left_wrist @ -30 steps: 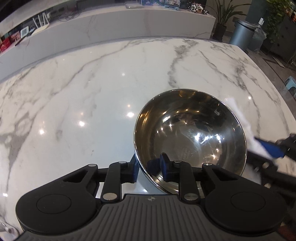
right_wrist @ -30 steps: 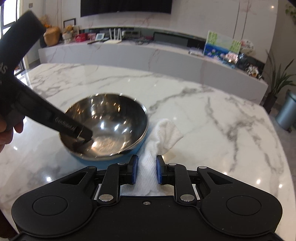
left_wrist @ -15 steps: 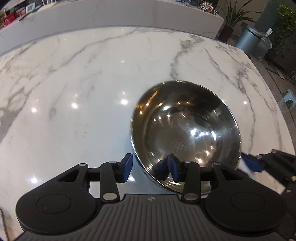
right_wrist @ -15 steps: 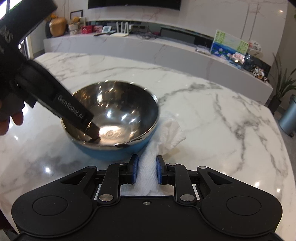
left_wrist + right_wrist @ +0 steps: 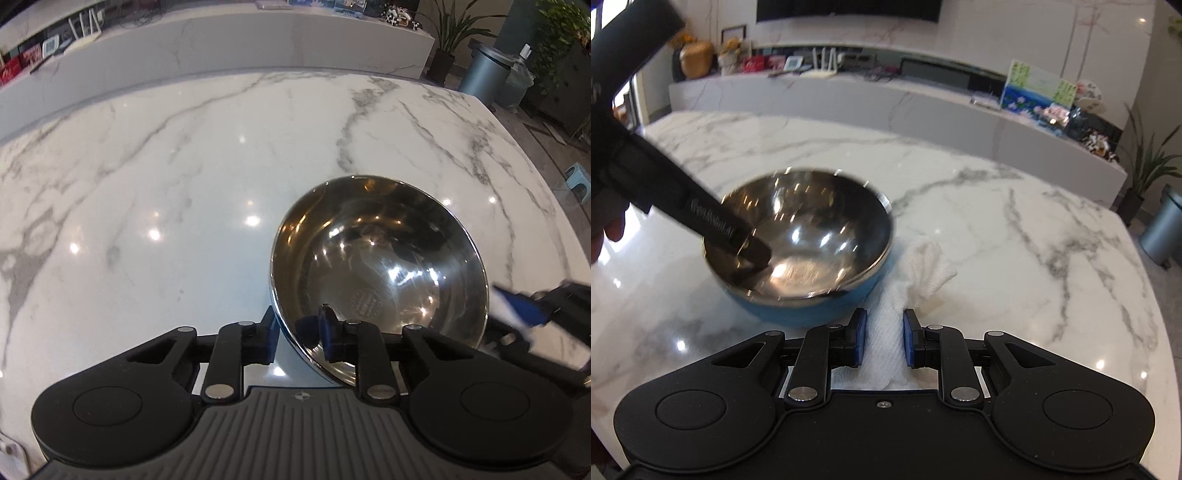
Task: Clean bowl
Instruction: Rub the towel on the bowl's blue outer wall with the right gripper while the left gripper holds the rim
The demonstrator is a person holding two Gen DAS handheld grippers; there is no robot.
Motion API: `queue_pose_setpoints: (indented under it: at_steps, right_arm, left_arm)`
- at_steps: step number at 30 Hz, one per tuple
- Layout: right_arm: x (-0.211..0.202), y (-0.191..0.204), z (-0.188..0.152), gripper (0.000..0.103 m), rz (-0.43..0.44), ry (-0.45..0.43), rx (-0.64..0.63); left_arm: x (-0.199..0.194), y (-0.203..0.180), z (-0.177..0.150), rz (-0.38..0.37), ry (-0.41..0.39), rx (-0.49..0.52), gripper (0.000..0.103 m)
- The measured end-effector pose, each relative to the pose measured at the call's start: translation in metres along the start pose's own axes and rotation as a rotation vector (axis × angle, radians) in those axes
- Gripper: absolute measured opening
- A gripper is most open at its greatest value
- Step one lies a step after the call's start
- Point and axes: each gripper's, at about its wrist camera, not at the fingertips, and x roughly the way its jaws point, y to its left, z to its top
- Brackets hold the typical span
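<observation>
1. Fingers of the left gripper (image 5: pixel 299 338) straddle the near rim of the bowl (image 5: pixel 380 266): one blue pad sits outside the wall, the other inside. The jaws are closing, and the pads clamp the rim between them.
2. Bowl location: on the marble table (image 5: pixel 166 177), towards its right half in the left wrist view, rim upward.
3. Bowl appearance: the interior is polished steel, mirror-bright, scattered with light reflections; a faint round stamp shows near the bottom. The outer shell is blue, visible below the rim in the right wrist view, where the bowl is motion-blurred.
4. Fingers of the right gripper (image 5: pixel 881 341), positioned just right of the bowl, are closed on a white paper towel (image 5: pixel 886 343); both blue pads press its sides.
5. Paper towel: its crumpled free end extends ahead of the pads and lies beside the bowl's right wall, touching or nearly touching the blue shell.
</observation>
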Motion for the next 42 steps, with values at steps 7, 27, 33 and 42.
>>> queue_pose_setpoints:
  at_steps: [7, 27, 33, 42]
  right_arm:
    - [-0.005, -0.001, 0.002, 0.019, 0.003, -0.024, -0.012]
    - [0.006, 0.01, -0.005, 0.019, 0.025, 0.05, -0.049]
    - [-0.008, 0.002, 0.001, 0.019, 0.003, -0.026, -0.033]
    - [-0.006, 0.005, 0.0, 0.019, 0.013, -0.016, -0.06]
  left_arm:
    - [0.0, -0.001, 0.001, 0.008, -0.007, 0.016, 0.02]
    - [0.003, 0.0, -0.003, -0.04, 0.015, -0.025, 0.025]
    - [0.001, 0.002, 0.001, -0.008, -0.017, 0.004, 0.018]
    - [0.001, 0.001, 0.002, 0.005, -0.025, 0.003, 0.017]
